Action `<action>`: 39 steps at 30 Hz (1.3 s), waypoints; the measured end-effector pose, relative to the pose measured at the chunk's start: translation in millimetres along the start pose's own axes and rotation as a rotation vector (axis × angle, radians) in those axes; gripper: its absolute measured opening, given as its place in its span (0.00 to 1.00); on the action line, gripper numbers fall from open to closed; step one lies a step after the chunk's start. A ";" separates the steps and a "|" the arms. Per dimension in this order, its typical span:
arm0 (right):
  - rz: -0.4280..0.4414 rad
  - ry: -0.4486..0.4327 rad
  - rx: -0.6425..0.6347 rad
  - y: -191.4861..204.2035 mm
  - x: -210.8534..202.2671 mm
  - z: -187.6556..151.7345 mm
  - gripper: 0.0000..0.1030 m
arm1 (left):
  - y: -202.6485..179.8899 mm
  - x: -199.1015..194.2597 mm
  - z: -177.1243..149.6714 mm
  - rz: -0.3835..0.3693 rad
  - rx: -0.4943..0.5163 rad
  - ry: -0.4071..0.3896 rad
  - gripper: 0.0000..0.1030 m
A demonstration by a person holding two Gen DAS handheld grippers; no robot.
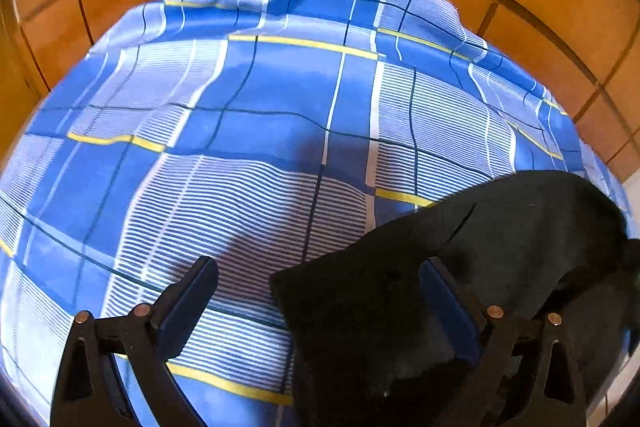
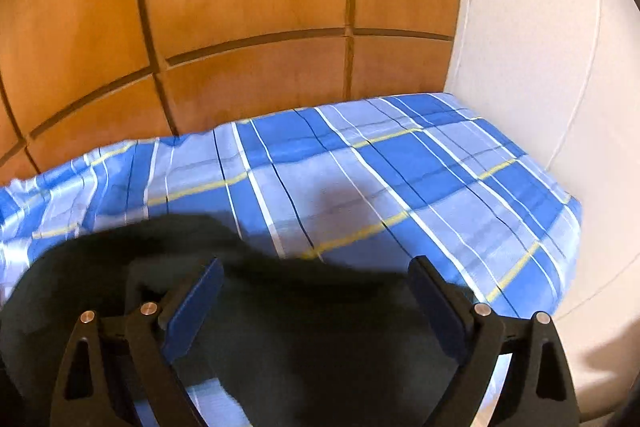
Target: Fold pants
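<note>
The black pants (image 1: 460,267) lie on a blue plaid bed sheet (image 1: 260,107). In the left wrist view they fill the lower right, with one squared end near the middle. My left gripper (image 1: 320,271) is open; its right finger (image 1: 444,291) is over the pants and its left finger (image 1: 192,291) over the sheet. In the right wrist view the pants (image 2: 300,327) spread across the bottom. My right gripper (image 2: 316,271) is open just above them, with fabric lying between and under both fingers.
Wooden panels (image 2: 240,7) stand behind the bed. A white wall (image 2: 540,47) runs along the right side of the bed. The sheet (image 2: 400,167) stretches flat to the far right corner.
</note>
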State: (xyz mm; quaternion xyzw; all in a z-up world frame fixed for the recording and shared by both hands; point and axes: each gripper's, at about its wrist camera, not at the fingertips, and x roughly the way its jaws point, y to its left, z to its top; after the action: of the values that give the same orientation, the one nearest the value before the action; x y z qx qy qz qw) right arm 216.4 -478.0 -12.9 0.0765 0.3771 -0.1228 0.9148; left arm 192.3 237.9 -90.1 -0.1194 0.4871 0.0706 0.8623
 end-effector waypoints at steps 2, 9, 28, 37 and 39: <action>0.037 0.033 -0.002 7.9 23.6 16.5 0.92 | -4.3 0.5 -2.8 -0.038 0.012 0.012 0.97; 0.199 0.282 -0.075 52.1 109.0 32.9 0.83 | -18.0 -4.0 -5.1 -0.124 0.089 0.012 0.96; 0.238 0.277 -0.102 76.5 113.8 8.7 0.19 | -35.9 -20.6 -16.3 -0.166 0.255 -0.057 0.01; 0.243 0.195 -0.115 77.7 84.6 17.4 0.18 | -25.1 -28.3 -12.7 -0.026 0.193 -0.112 0.59; 0.250 0.194 -0.100 76.7 84.2 16.3 0.18 | -15.7 -39.8 -10.9 0.075 0.142 -0.198 0.99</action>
State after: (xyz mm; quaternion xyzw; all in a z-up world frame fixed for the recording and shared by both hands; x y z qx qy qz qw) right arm 306.6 -422.4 -57.5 0.0887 0.4569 0.0187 0.8849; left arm 166.6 219.5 -59.3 -0.0323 0.4076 0.0795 0.9091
